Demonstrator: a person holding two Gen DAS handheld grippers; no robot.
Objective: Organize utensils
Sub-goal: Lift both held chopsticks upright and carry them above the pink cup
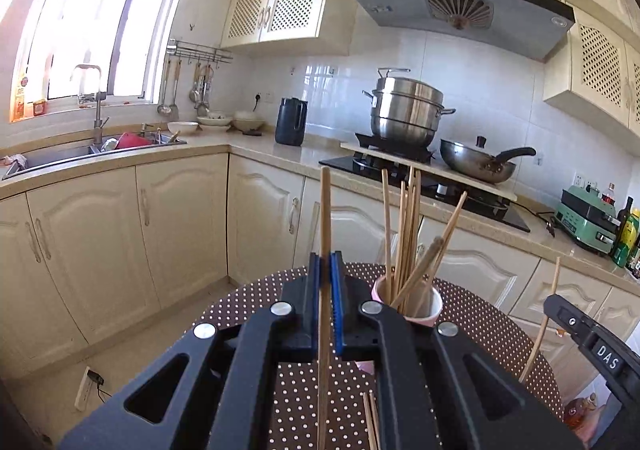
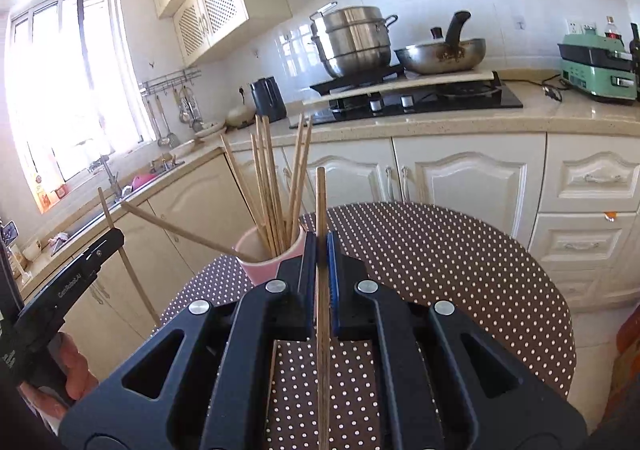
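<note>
Spreading under everything is the round table with its brown, white-dotted cloth (image 2: 440, 270), set in front of cream kitchen cabinets. Near its far-left side, seen from the right wrist, stands the pink ceramic cup (image 2: 266, 256), already bristling with a bundle of wooden chopsticks (image 2: 276, 186) that lean mostly upright, one lying low across the rim toward the left.

Both hand-held tools are busy. The left gripper (image 1: 330, 270) has its blue pads pressed together on a single wooden chopstick (image 1: 325, 218), which runs nearly vertical through the jaws with its top well above the fingers. The right gripper (image 2: 321, 254) is pinched the same way on its own wooden chopstick (image 2: 321, 202), also close to upright. Two loose chopsticks (image 1: 370, 422) lie on the cloth below the left gripper.

What matters next is the cup's bearing — it sits ahead and just to the right of the left gripper (image 1: 416, 302), and ahead and just to the left of the right one, so it lies between the two. Neither looks clearly nearer; in each wrist view the cup rim sits just beside the fingertips. Since each held stick's long axis already roughly matches the cup's upright bundle, I judge a short sideways shift over the rim and a lowering would suffice, taking care not to knock the standing sticks.
</note>
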